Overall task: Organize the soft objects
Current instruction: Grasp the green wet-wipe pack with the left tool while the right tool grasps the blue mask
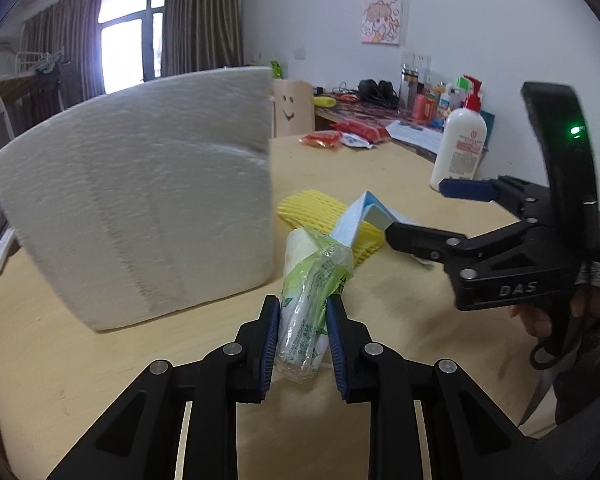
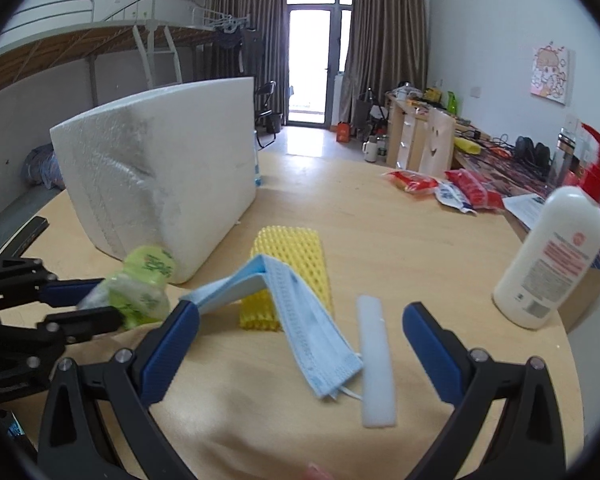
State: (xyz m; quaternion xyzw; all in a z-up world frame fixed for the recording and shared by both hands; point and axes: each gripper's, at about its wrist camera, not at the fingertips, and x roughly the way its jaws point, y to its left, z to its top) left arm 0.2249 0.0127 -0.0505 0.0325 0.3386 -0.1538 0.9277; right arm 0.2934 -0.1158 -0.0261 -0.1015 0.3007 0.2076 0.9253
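Observation:
My left gripper [image 1: 303, 305] is shut on a soft pack in green and white plastic wrap [image 1: 308, 276], held just over the wooden table [image 1: 388, 304]. In the right wrist view that pack [image 2: 148, 280] and the left gripper [image 2: 108, 300] are at the left. My right gripper [image 2: 300, 310] stands open. A blue face mask [image 2: 312, 332] is draped over its left finger [image 2: 172, 340] and hangs between the jaws. From the left wrist view, the right gripper [image 1: 420, 210] carries the mask [image 1: 350, 220] above a yellow foam net sleeve [image 1: 312, 208]. A white foam strip [image 2: 376, 360] lies on the table.
A big white foam box [image 1: 140, 200] stands on the table's left, close behind the pack. A white lotion bottle with a red pump [image 2: 552, 256] stands at the right edge. Red snack packets [image 2: 440, 188] lie at the far side. A hand [image 1: 536, 320] grips the right tool.

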